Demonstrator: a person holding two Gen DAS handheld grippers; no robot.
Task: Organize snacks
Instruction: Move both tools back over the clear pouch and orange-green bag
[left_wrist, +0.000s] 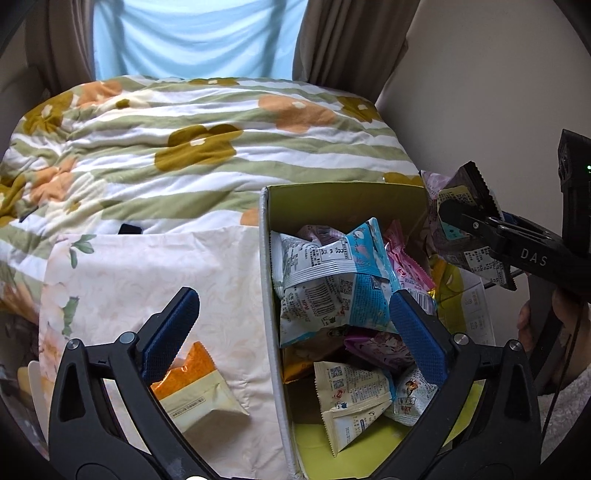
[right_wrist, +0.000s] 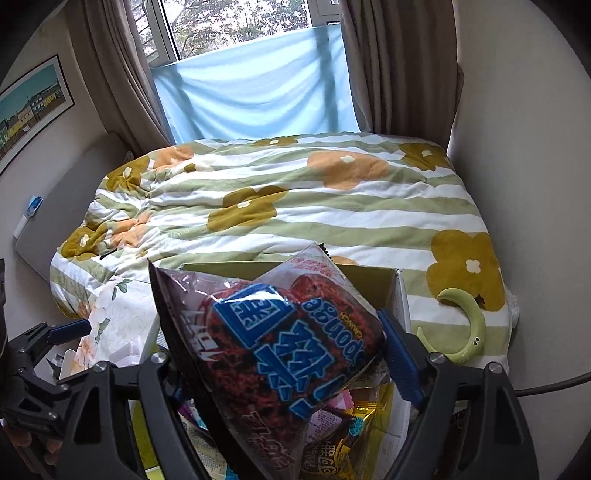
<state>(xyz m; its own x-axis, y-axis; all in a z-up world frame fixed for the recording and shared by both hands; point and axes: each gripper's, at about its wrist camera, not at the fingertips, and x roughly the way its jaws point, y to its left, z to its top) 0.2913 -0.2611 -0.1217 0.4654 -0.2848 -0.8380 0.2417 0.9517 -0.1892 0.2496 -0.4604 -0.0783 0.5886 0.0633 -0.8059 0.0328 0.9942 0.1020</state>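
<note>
A cardboard box (left_wrist: 267, 280) with a yellow-green inside holds several snack packets, among them a blue-and-white one (left_wrist: 332, 280). My left gripper (left_wrist: 291, 325) is open and empty, straddling the box's left wall. An orange-and-cream packet (left_wrist: 199, 391) lies on the pale floral cloth (left_wrist: 147, 280) by its left finger. My right gripper (right_wrist: 280, 350) is shut on a large dark snack bag (right_wrist: 280, 343) with blue lettering, held above the box (right_wrist: 373, 277). In the left wrist view this bag (left_wrist: 461, 221) hangs at the box's right side, with the right gripper (left_wrist: 454, 214) clamped on it.
The box sits on a bed with a green-striped flowered quilt (right_wrist: 295, 206). A green crescent-shaped object (right_wrist: 469, 328) lies on the quilt right of the box. Curtains and a window are behind; a wall (right_wrist: 517, 147) is on the right.
</note>
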